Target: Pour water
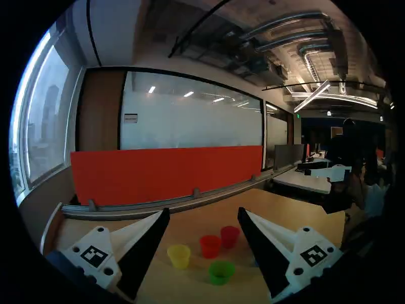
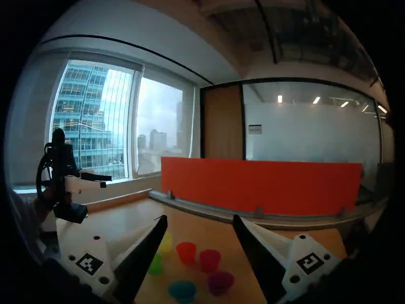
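Inspection starts at the vessels. In the left gripper view a yellow cup (image 1: 178,255), an orange-red cup (image 1: 210,245), a red cup (image 1: 230,235) and a green cup (image 1: 220,271) stand upright, mouths up, in a loose cluster on the bench (image 1: 197,225). They are near one another but apart. The right gripper view adds a blue cup (image 2: 182,290) and a magenta cup (image 2: 221,281) at the near edge of the same cluster. Whether any of them holds water I cannot tell, as the interiors are too small to read.

My left tongs (image 1: 203,212) are spread wide and hold nothing, with the cluster framed between the fingers. My right tongs (image 2: 200,219) are likewise wide and empty, aimed at the cluster from another side.

I judge that both are kept open and clear of the cups so one can be chosen and taken by its wall. Pouring is not yet begun. The cups sit close together, so a wide approach risks nudging a neighbour.

An orange partition (image 1: 167,172) closes the far edge of the bench
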`<state>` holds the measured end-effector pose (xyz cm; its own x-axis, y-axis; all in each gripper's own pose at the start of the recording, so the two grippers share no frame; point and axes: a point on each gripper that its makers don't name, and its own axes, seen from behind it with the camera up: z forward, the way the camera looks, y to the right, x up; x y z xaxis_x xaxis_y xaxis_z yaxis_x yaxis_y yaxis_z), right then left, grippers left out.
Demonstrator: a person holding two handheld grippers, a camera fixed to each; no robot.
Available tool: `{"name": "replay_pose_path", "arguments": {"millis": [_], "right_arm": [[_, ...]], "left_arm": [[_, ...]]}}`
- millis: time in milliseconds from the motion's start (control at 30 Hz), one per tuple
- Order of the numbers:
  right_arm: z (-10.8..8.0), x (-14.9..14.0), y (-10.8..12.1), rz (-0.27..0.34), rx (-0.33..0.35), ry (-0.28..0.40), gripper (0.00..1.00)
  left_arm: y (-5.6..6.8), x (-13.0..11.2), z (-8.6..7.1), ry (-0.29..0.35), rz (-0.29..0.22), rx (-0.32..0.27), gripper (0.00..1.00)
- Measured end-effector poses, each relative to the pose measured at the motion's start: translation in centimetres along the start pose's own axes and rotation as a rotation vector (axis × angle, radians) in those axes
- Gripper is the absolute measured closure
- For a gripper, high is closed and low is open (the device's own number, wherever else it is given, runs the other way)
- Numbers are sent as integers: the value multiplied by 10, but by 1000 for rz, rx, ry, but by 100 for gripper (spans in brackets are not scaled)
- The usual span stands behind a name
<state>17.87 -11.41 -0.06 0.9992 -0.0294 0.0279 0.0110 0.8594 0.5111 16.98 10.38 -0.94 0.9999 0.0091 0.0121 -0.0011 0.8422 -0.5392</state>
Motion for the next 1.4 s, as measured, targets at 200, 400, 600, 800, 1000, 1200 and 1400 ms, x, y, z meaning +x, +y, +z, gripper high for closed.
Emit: {"name": "replay_pose_path", "arguments": {"millis": [200,400,600,800,1000,1200,1400], "right_arm": [[1,-2,-8,-10,33,-20,0],[-1,-14,-18,-20,77,-65,0],[-2,-26,-26,-31,115,-114,0],[-3,-34,-34,-45,155,-140,0],[-4,-54,-35,-66,181,-193,0],[-5,-80,-36,-83,201,-236,0],[-4,-108,-34,-84,217,-284,0]], "left_arm": [[6,-4,3,-16,18,-30,0],[12,-18,5,-42,4,-68,0],[14,-34,8,-76,0,-98,0],[16,-39,13,-91,14,-133,0],[21,-51,17,-112,38,-165,0],[22,-77,23,-156,61,-184,0],[25,-107,30,-214,72,-199,0]]}}
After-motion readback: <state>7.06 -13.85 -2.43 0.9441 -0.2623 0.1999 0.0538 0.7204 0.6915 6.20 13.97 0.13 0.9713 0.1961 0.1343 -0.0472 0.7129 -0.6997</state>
